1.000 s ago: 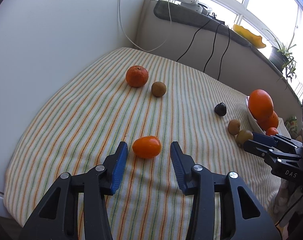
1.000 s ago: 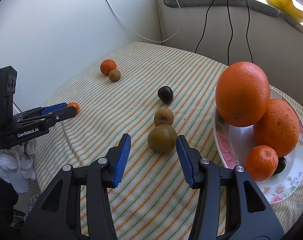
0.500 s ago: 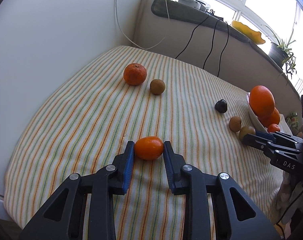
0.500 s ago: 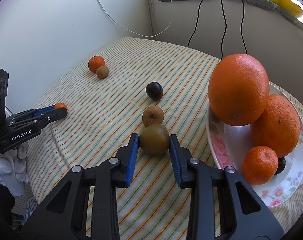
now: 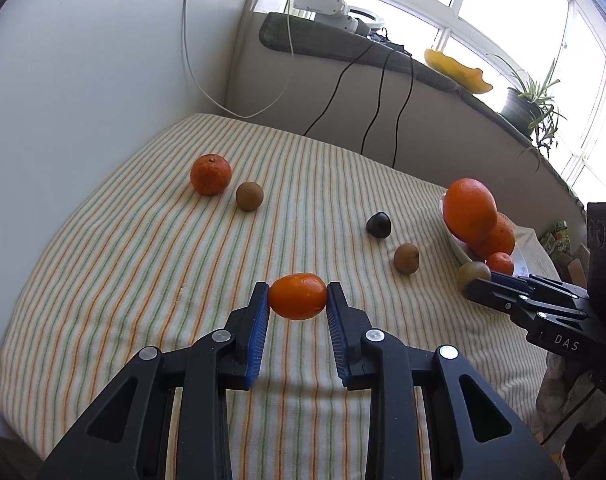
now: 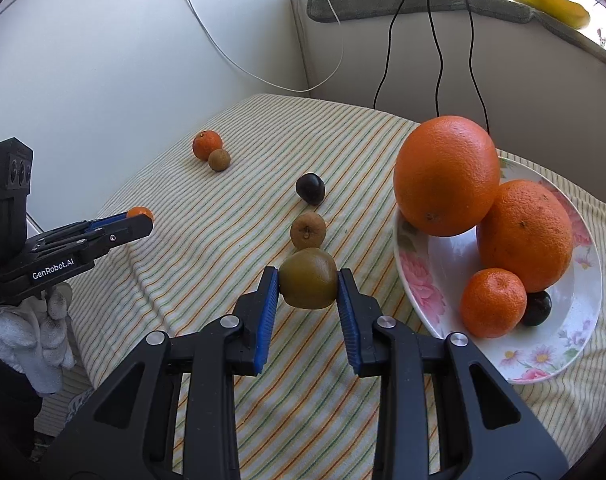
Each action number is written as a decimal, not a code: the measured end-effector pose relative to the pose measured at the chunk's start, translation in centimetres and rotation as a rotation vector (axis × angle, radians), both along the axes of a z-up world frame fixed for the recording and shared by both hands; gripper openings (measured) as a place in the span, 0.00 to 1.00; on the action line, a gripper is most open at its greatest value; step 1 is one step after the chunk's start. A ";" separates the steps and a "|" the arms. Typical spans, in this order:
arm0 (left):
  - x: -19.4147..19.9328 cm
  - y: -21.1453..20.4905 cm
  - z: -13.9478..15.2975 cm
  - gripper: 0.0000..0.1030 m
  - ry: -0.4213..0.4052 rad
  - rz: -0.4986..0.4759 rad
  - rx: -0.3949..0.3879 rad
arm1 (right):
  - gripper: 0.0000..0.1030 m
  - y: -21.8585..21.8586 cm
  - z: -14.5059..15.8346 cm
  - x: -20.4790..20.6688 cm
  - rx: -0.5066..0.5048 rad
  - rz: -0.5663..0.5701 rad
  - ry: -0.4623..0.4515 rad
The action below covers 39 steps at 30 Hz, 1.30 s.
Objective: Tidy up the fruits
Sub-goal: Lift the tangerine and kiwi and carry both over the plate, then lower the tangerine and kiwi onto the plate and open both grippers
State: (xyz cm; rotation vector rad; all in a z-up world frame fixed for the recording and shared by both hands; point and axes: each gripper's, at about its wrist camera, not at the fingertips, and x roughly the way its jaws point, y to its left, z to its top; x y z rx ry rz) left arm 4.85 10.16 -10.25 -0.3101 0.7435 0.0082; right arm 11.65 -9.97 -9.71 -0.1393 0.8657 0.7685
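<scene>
Since both are small, light and smooth-skinned, the orange fruit (image 5: 298,296) is clamped across its middle by the left gripper (image 5: 298,300), the brownish-green fruit (image 6: 307,278) likewise by the right gripper (image 6: 307,284).

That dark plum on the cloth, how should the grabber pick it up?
Grip the dark plum across its rounded middle, coming down from above. It lies alone on the striped cloth, apart from the small brown fruit, so jaws fit either side.

Both wrist views look steeply down, close over the same striped cloth (image 5: 143,240), apparently from opposite ends.
</scene>
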 end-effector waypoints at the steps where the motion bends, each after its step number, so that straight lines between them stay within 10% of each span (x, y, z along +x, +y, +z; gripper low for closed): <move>1: 0.1 -0.5 0.2 0.26 -0.004 -0.010 -0.001 | 0.30 -0.5 0.3 -0.2 0.007 -0.003 -0.002; 39: 7.4 -21.2 3.6 0.26 -0.058 -0.433 0.063 | 0.30 -17.0 2.1 4.0 0.065 -0.258 -0.045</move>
